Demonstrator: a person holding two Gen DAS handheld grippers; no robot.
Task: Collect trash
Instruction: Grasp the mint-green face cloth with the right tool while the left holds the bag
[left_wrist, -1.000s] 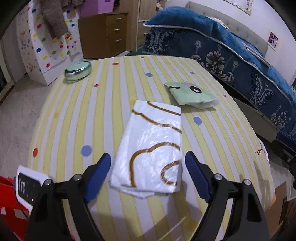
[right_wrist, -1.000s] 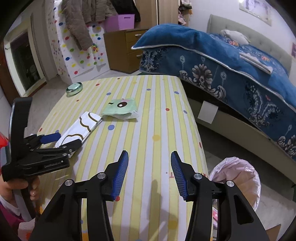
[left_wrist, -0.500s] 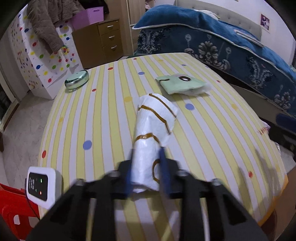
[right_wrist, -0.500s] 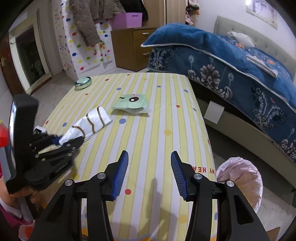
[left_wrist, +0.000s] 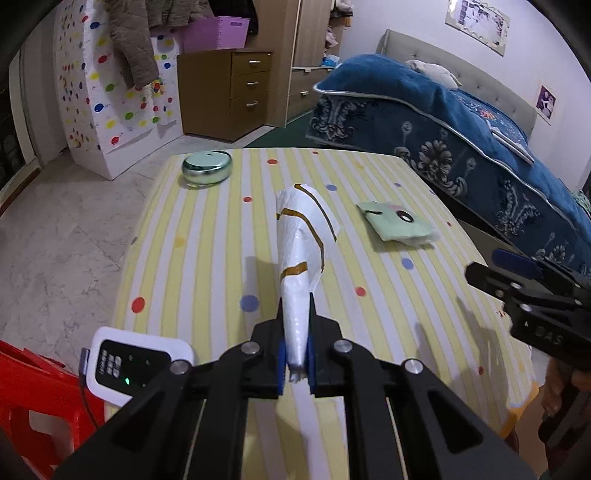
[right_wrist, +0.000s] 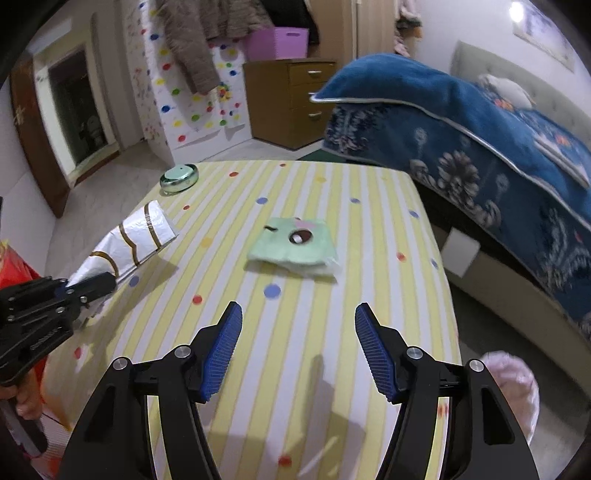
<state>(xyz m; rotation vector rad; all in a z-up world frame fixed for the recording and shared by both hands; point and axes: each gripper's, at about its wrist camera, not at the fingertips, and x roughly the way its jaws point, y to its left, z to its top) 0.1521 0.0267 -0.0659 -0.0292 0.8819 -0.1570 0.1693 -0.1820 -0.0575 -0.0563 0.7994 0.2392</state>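
My left gripper (left_wrist: 296, 356) is shut on a white plastic bag with brown lines (left_wrist: 301, 243) and holds it lifted above the striped table (left_wrist: 207, 240). The bag also shows in the right wrist view (right_wrist: 136, 236), with the left gripper (right_wrist: 79, 290) at its end. A green tissue packet (right_wrist: 295, 247) lies flat on the table in front of my right gripper (right_wrist: 297, 350), which is open and empty above the table. The packet also shows in the left wrist view (left_wrist: 397, 225). A bin with a pink liner (right_wrist: 511, 387) stands on the floor at the table's right.
A round green tin (left_wrist: 207, 170) sits at the table's far left corner. A white device (left_wrist: 129, 365) lies at the near left edge beside a red chair (left_wrist: 33, 398). A bed with a blue blanket (left_wrist: 461, 122) stands at the right, wooden drawers (left_wrist: 236, 88) behind.
My left gripper closed on the white bag and lifted it off the table. My right gripper moved forward over the table toward the green packet and stayed open.
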